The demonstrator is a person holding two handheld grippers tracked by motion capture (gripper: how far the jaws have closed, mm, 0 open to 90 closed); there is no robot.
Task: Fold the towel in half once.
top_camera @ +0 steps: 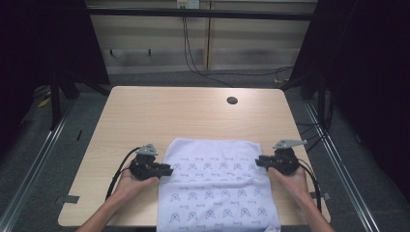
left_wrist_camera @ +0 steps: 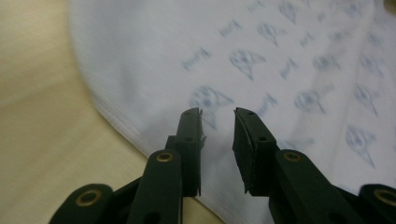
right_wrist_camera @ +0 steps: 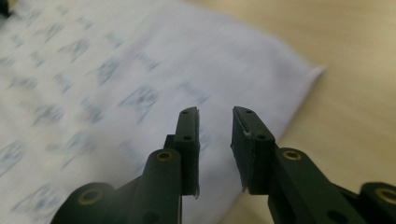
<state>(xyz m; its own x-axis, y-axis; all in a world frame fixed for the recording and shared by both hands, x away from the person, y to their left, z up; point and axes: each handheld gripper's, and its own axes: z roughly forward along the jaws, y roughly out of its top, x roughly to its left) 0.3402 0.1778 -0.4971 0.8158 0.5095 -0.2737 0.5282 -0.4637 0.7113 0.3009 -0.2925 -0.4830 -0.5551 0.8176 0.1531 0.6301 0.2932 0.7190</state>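
Holding both tools over the white printed cloth [top_camera: 217, 186], I have my left gripper [top_camera: 167, 170] at its one side edge and my right gripper [top_camera: 259, 162] at the opposite edge, tips pointing inward toward each other. Both are released: in the left gripper view [left_wrist_camera: 217, 135] and the right gripper view [right_wrist_camera: 215, 135] the jaws stand parted with only cloth showing through the gap, nothing pinched. The cloth lies flat on the wooden table [top_camera: 145, 116], directly beneath and ahead of each set of jaws, with its near end hanging past the table edge toward me.

My worry is the pinch itself. The fabric lies tight against the wood, so if I close while hovering too high, the jaws will likely meet on air; if I press down hard, they may scrape the table and shove the edge into a wrinkle instead of catching it. I cannot tell whether this is one layer or several, so I might grab only the top one. Closing one side earlier than the other could drag the cloth askew, and the overhang might help it slide off.
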